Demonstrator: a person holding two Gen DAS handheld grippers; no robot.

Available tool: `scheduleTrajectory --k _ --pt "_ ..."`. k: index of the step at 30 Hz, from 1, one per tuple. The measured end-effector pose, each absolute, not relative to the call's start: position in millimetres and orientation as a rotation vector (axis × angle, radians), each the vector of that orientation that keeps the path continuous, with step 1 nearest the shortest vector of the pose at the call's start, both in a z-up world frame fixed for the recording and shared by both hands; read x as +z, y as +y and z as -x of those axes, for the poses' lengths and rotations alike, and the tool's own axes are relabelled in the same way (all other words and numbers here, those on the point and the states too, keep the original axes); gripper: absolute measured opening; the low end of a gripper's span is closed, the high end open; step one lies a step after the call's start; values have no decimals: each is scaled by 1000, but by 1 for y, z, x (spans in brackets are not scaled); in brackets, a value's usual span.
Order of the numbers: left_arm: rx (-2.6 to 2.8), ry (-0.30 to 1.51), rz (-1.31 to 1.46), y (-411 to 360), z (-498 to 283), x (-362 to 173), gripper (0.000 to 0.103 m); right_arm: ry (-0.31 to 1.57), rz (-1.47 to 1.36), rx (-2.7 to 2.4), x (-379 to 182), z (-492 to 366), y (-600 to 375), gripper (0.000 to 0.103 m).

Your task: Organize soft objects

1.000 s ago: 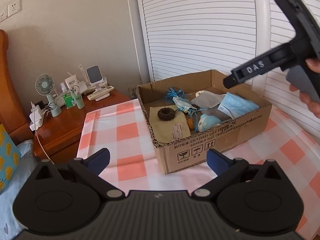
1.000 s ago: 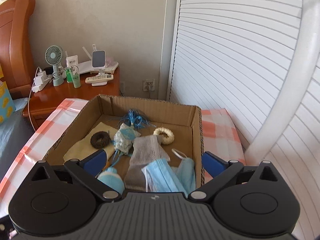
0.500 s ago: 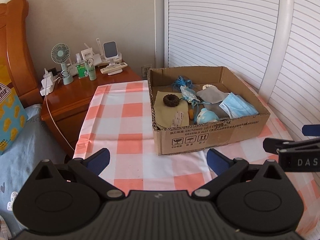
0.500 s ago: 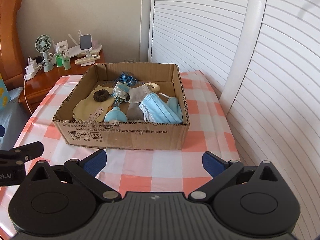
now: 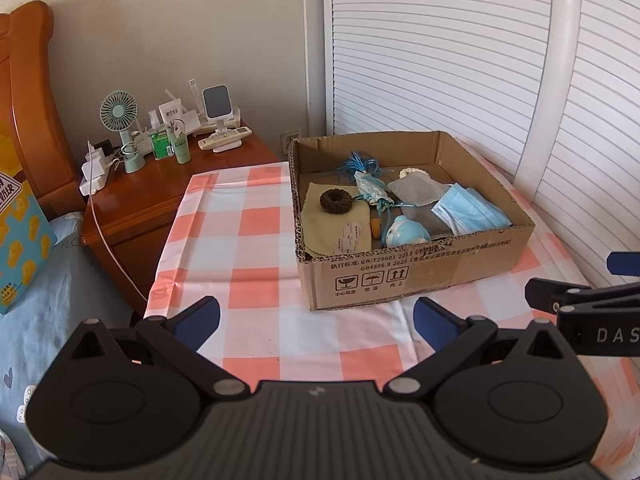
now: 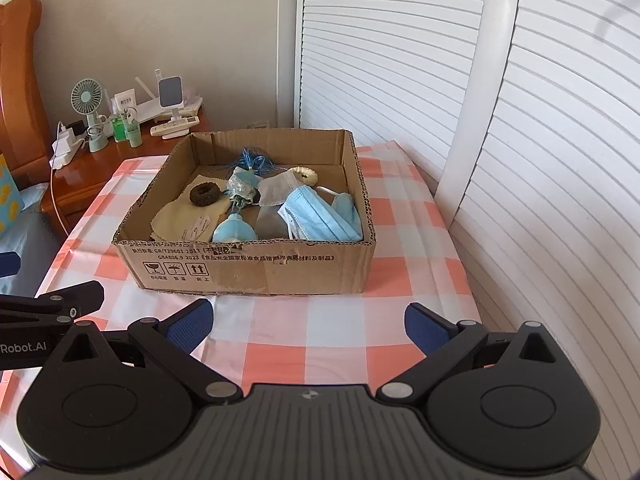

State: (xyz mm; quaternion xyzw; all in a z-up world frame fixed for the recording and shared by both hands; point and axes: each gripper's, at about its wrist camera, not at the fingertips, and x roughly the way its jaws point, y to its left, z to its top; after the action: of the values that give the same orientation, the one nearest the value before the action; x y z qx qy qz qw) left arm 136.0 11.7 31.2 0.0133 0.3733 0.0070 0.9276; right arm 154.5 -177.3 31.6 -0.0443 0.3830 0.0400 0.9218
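Observation:
An open cardboard box (image 5: 420, 276) (image 6: 256, 266) sits on the checked tablecloth. In it lie a blue face mask (image 5: 472, 210) (image 6: 320, 216), a grey mask (image 5: 416, 190), a brown scrunchie (image 5: 336, 201) (image 6: 204, 194), a beige cloth (image 5: 332, 228) (image 6: 180, 216), a light blue plush (image 5: 406, 232) (image 6: 234, 232), a blue tassel (image 5: 360, 166) and a cream ring (image 6: 304, 174). My left gripper (image 5: 316, 322) is open and empty, in front of the box. My right gripper (image 6: 308, 322) is open and empty, also in front of the box, beside the left.
A wooden nightstand (image 5: 160, 192) at the left holds a small fan (image 5: 120, 120), bottles, a phone stand and a remote. A bed (image 5: 48, 300) lies left of the table. White louvred doors (image 5: 460, 60) stand behind and right of the box.
Both grippers have pulled back from over the box to the near side of the table and lowered. The right gripper was above the box one second ago. The box contents have not moved.

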Motion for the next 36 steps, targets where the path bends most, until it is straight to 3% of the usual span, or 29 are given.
scheduleTrajectory --k 36 --pt "13 757 -26 11 -133 34 102 767 103 67 33 -150 -176 103"
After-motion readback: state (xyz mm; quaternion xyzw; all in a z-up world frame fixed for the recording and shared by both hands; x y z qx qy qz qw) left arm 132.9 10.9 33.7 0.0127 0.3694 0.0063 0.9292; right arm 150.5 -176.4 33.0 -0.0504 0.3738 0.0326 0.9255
